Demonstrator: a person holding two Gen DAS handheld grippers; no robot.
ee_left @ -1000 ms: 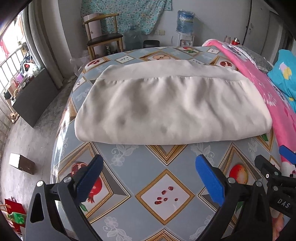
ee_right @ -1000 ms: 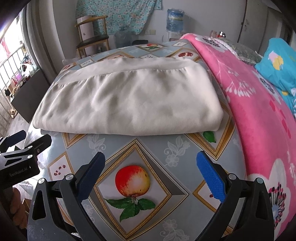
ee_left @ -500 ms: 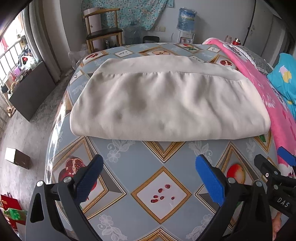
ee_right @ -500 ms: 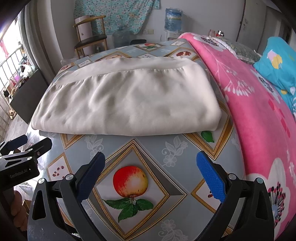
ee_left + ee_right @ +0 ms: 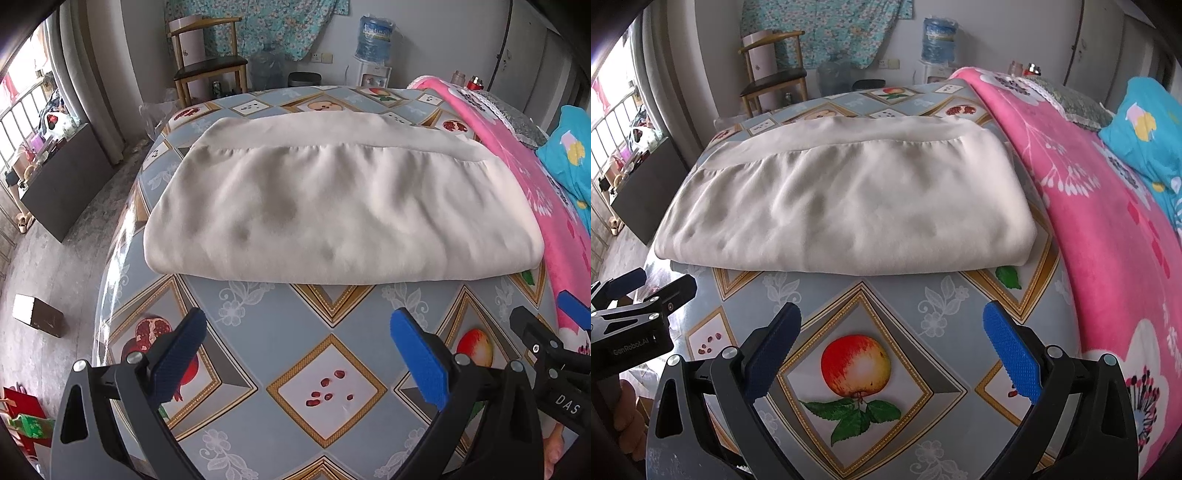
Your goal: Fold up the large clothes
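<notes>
Room clutter behind the bench
A wooden chair [image 5: 207, 66], a water bottle [image 5: 373, 38], a pink blanket [image 5: 1108, 229] beside a fruit-patterned bench cover [image 5: 258, 325]

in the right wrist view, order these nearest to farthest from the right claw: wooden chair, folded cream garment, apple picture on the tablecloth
1. apple picture: on the tablecloth, right between the open fingers of the right claw.
2. folded cream garment: straight ahead, mid-table.
3. wooden chair: beyond the table's far edge, left, by the wall.

Black grippers [image 5: 297, 350], blue ridged pads [image 5: 1012, 347], silver screws.
</notes>
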